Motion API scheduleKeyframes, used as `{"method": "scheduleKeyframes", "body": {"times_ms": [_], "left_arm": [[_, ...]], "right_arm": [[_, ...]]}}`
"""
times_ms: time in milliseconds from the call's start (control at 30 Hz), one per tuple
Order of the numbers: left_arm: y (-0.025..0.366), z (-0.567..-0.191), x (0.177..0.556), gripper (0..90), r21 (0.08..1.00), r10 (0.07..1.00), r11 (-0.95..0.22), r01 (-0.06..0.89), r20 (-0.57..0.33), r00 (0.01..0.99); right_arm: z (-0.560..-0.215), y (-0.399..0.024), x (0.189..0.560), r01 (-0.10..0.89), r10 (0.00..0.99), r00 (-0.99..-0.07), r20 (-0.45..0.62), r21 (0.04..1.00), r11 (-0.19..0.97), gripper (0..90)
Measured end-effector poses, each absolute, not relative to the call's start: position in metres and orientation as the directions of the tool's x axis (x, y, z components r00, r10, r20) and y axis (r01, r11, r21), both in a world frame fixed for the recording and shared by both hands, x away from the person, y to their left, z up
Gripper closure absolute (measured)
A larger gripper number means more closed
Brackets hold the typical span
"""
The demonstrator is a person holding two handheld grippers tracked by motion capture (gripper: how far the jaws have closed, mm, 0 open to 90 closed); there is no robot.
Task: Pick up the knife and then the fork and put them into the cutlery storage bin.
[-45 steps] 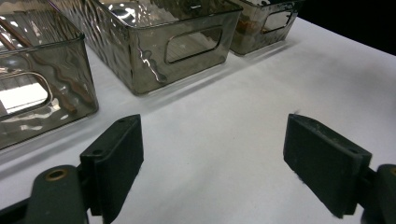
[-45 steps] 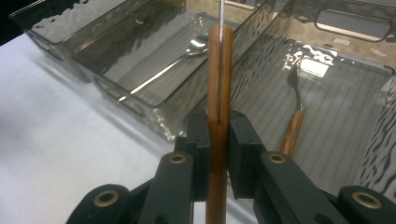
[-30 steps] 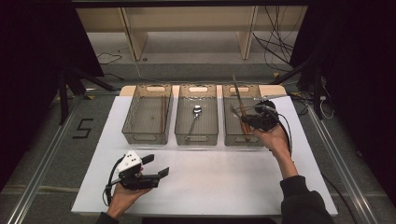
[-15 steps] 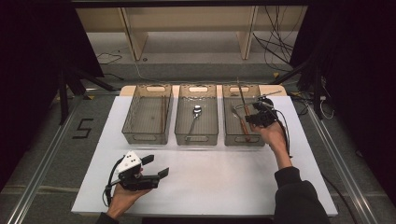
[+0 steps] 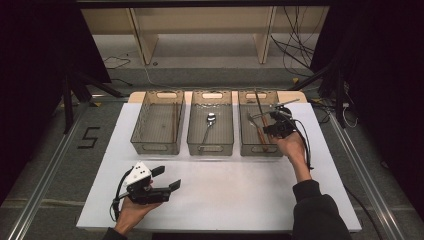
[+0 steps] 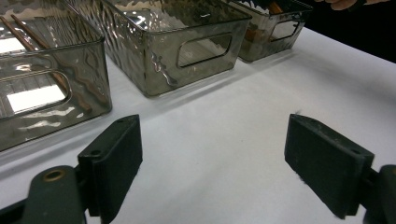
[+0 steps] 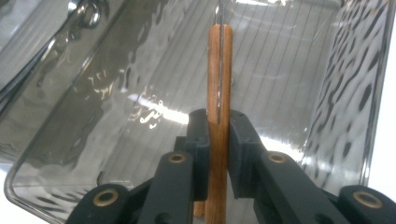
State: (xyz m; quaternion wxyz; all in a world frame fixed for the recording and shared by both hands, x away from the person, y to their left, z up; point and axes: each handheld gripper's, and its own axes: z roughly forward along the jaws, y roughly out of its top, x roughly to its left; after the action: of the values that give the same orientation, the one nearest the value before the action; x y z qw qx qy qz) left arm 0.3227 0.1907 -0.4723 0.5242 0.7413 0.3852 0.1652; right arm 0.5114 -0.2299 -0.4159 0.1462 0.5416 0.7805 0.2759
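Three smoky clear bins stand in a row on the white table. My right gripper (image 5: 270, 124) reaches into the right bin (image 5: 257, 150) and is shut on a wooden-handled utensil (image 7: 219, 70), whose metal end points away toward the bin floor. Another wooden-handled utensil (image 5: 262, 132) lies in that same bin. The middle bin (image 5: 210, 148) holds a spoon (image 5: 209, 122), and the left bin (image 5: 155, 146) holds chopsticks (image 5: 174, 120). My left gripper (image 5: 167, 178) rests low over the near left of the table, open, with nothing between its pads (image 6: 116, 158).
The white mat (image 5: 240, 190) stretches in front of the bins. In the left gripper view, the left bin (image 6: 46, 93), middle bin (image 6: 196, 46) and right bin (image 6: 275, 28) stand just ahead. Metal rails run along both table sides; shelving and cables sit behind.
My right hand has sunk a little deeper into the right bin with the utensil still gripped. The left hand has kept still.
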Motion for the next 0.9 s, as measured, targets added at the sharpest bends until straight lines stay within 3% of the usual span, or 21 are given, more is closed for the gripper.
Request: {"method": "scheduleKeyframes", "body": {"times_ms": [133,333,600,900], "left_arm": [[0.19,-0.472,0.323,19.0,0.906,0.744,-0.152,0.395,-0.158,0.649],[0.191,-0.472,0.322,19.0,0.906,0.746,-0.151,0.395,-0.158,0.647],[0.191,-0.473,0.323,19.0,0.906,0.747,-0.151,0.396,-0.157,0.646],[0.191,-0.473,0.323,18.9,0.905,0.748,-0.15,0.398,-0.16,0.644]], "right_arm": [[-0.418,-0.229,0.512,0.779,0.926,-0.369,0.08,0.57,0.261,69.4],[-0.41,-0.227,0.504,0.753,0.909,-0.409,0.073,0.59,0.292,62.5],[-0.4,-0.22,0.481,0.691,0.877,-0.472,0.089,0.656,0.305,48.7],[-0.396,-0.213,0.438,0.582,0.812,-0.572,0.117,0.755,0.302,40.6]]}}
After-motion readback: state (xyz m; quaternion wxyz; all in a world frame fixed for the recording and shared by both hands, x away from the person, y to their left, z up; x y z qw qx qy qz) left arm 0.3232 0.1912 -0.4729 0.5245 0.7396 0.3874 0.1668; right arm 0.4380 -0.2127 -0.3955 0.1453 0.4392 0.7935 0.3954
